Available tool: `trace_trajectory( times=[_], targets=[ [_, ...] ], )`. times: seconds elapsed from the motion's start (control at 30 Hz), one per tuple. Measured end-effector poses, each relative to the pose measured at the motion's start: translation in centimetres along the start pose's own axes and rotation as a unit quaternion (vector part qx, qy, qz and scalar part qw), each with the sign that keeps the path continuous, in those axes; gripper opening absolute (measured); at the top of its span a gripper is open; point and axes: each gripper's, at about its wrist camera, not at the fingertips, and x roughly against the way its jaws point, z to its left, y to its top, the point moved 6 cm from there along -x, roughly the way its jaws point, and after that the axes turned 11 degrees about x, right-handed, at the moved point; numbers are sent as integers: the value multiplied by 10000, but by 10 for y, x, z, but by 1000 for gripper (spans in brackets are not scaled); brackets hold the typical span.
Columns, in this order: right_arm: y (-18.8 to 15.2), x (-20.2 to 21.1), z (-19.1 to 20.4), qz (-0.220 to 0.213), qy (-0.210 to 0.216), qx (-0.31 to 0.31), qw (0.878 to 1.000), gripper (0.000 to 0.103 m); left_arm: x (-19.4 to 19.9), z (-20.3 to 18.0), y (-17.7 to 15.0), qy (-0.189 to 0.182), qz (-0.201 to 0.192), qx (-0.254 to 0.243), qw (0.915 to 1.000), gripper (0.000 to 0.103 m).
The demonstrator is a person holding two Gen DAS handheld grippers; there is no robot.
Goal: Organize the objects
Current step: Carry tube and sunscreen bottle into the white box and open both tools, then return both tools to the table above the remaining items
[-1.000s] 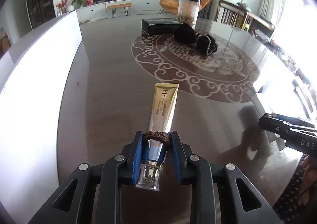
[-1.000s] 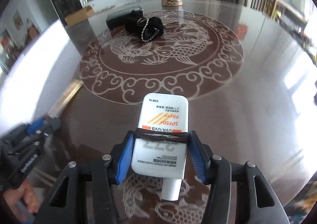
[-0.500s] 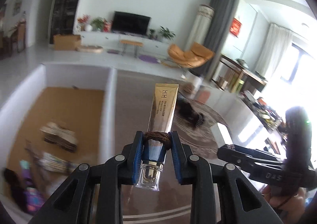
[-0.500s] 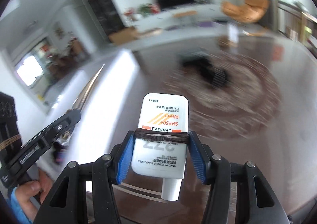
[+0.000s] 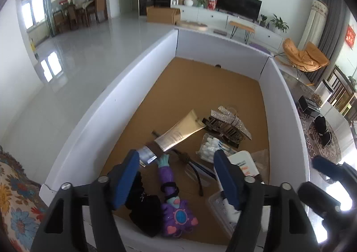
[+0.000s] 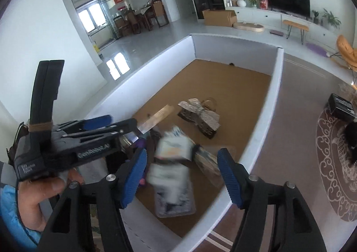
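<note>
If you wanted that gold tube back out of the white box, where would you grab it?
Probably across the middle of the gold tube, coming straight down from above. It lies flat and slanted on the box floor; its sides are bare there, while its capped end sits crowded against the purple toy.

you're looking at a white-walled box [image 5: 125, 104] with a tan cardboard floor, a gold tube [image 5: 181, 130], a purple toy [image 5: 173, 203] with teal hands, a white sunscreen bottle [image 5: 244, 162] with orange stripes, blue pads on black grippers, and a floral cloth [image 5: 15, 198].
</note>
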Motion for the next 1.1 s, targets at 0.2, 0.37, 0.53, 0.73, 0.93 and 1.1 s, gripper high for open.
trace_trajectory(
  times=[0.2, 0.37, 0.53, 0.73, 0.93, 1.1],
  targets=[
    [-46, 66, -76, -756, -1383, -319, 9870, 102, 32, -82, -10, -528, -439, -636, 9956, 76],
    [-132, 107, -183, -661, -2944, -1156, 9464, 103, 66, -182, -49, -1684, -305, -1393, 9754, 96],
    [-223, 126, -261, 150, -3992, -1793, 8991, 103, 76, -264, -106, -2431, 184, -2072, 9474, 102],
    [-261, 126, -293, 474, -3717, -2738, 8858, 103, 7, -306, -149, -2144, 447, -1987, 9553, 102],
    [-249, 112, -288, 687, -3689, -2509, 8923, 103, -45, -311, -153, -1708, 623, -1937, 9641, 101],
    [-258, 107, -290, 724, -3486, -2668, 8956, 103, -68, -311, -152, -1267, 613, -1996, 9697, 101]
  ],
)
